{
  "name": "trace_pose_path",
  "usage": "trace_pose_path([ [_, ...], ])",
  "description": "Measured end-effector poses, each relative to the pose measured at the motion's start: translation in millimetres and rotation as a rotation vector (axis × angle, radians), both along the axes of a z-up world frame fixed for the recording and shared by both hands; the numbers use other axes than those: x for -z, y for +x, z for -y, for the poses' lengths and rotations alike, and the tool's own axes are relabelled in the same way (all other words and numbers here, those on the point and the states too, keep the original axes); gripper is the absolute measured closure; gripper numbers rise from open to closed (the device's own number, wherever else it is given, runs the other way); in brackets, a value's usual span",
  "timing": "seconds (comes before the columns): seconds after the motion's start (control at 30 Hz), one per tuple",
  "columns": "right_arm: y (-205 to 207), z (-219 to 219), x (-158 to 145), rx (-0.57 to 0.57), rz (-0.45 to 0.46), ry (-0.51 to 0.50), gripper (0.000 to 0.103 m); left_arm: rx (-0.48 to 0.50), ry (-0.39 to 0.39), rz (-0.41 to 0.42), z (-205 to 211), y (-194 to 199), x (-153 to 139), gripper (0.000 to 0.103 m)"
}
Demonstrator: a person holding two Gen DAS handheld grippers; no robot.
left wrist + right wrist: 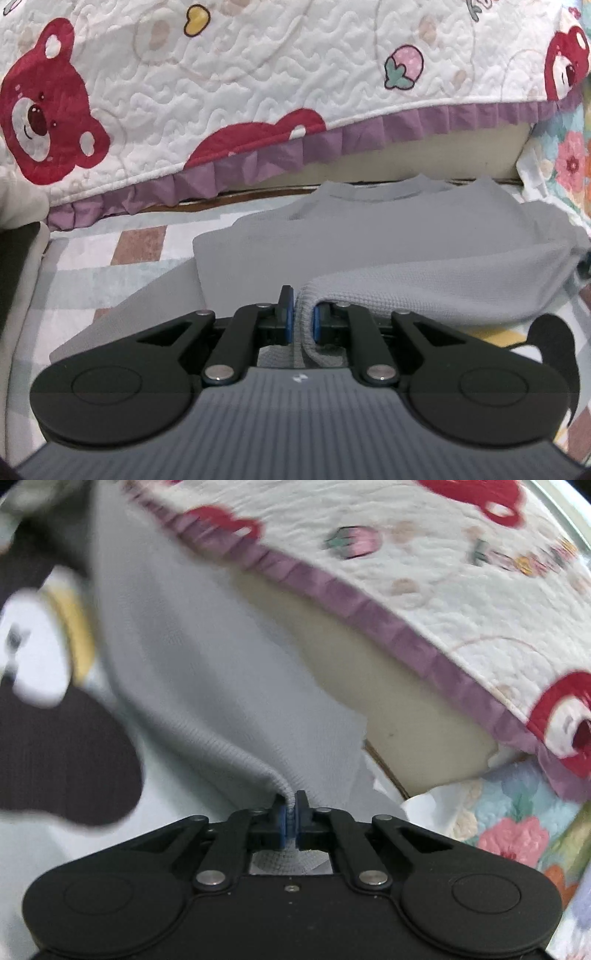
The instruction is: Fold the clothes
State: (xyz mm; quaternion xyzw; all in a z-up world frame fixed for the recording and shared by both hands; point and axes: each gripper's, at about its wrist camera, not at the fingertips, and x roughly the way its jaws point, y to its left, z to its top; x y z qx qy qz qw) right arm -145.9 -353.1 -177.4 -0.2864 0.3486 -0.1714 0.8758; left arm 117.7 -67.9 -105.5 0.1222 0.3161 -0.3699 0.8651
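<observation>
My left gripper [300,317] is pinched on the ribbed hem edge of the soft grey waffle-knit sweater [388,236]; its blue pads [289,320] sit close together with the fabric running between them. My right gripper [291,818] is clamped tight on another stretch of the same ribbed hem, with cloth bunched between its pads.

The sweater lies on the pale patterned mat [96,258] on the floor, neckline toward the white quilted bedspread with red bears and a purple ruffle [221,92]. The hem half is lifted and doubled over toward me.

Handling judgement: the knit is light, limp and stretchy, and sags between the two holds. The ribbed hem is the thickest, least slippery part, so it is a good place to grip. Hold near both hem corners and keep the edge taut, or the middle will droop and crease. The right view is blurred; detail there is uncertain.
</observation>
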Motion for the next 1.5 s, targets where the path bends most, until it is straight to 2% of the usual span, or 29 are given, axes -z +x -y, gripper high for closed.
trace_pose_path([
  [0.1,4,15,-26,0.085,0.101,0.123,0.100,0.011,0.027,0.008,1,-2,5,0.090],
  [0.23,26,64,-48,0.179,0.152,0.329,0.100,0.028,0.063,0.009,6,-3,12,0.089],
  [0.27,35,83,-51,0.212,0.146,0.424,0.100,0.034,0.071,0.009,6,-3,14,0.089],
  [0.37,47,116,-42,0.280,0.132,0.631,0.099,0.061,0.111,0.002,9,-5,21,0.088],
  [0.5,60,140,-22,0.304,0.104,0.771,0.097,0.062,0.137,-0.019,10,-3,31,0.087],
  [0.53,61,145,-20,0.303,0.103,0.809,0.091,0.055,0.136,-0.025,10,-1,32,0.084],
  [0.63,60,155,-10,0.325,0.112,0.919,0.088,0.036,0.107,-0.064,7,6,34,0.082],
  [0.7,59,160,-8,0.301,0.113,0.976,0.075,0.027,0.091,-0.092,6,11,36,0.082],
  [0.77,55,156,-10,0.240,0.102,0.981,0.057,0.015,0.074,-0.121,5,15,38,0.082],
  [0.8,54,152,-12,0.206,0.091,0.969,0.055,0.009,0.065,-0.136,4,17,39,0.082],
  [0.93,55,122,-12,0.111,0.028,0.758,0.054,-0.023,0.011,-0.215,-2,27,43,0.080],
  [1.0,61,114,-7,0.102,-0.007,0.693,0.054,-0.036,-0.018,-0.252,-6,32,45,0.080],
  [1.07,62,117,-6,0.133,0.030,0.701,0.054,-0.041,-0.035,-0.271,-8,35,47,0.080],
  [1.17,56,138,-5,0.241,0.154,0.826,0.054,-0.021,-0.025,-0.248,-8,32,46,0.079],
  [1.2,53,143,-5,0.264,0.180,0.854,0.056,-0.002,-0.011,-0.228,-7,30,46,0.079],
  [1.23,51,148,-4,0.286,0.206,0.881,0.066,0.022,0.005,-0.205,-6,27,44,0.080],
  [1.27,49,153,-3,0.307,0.231,0.908,0.094,0.046,0.021,-0.182,-5,24,43,0.080],
  [1.37,44,144,-14,0.275,0.272,0.874,0.094,0.123,0.087,-0.119,-2,11,45,0.080],
  [1.5,46,133,-25,0.281,0.278,0.791,0.094,0.151,0.115,-0.109,1,4,51,0.080],
])
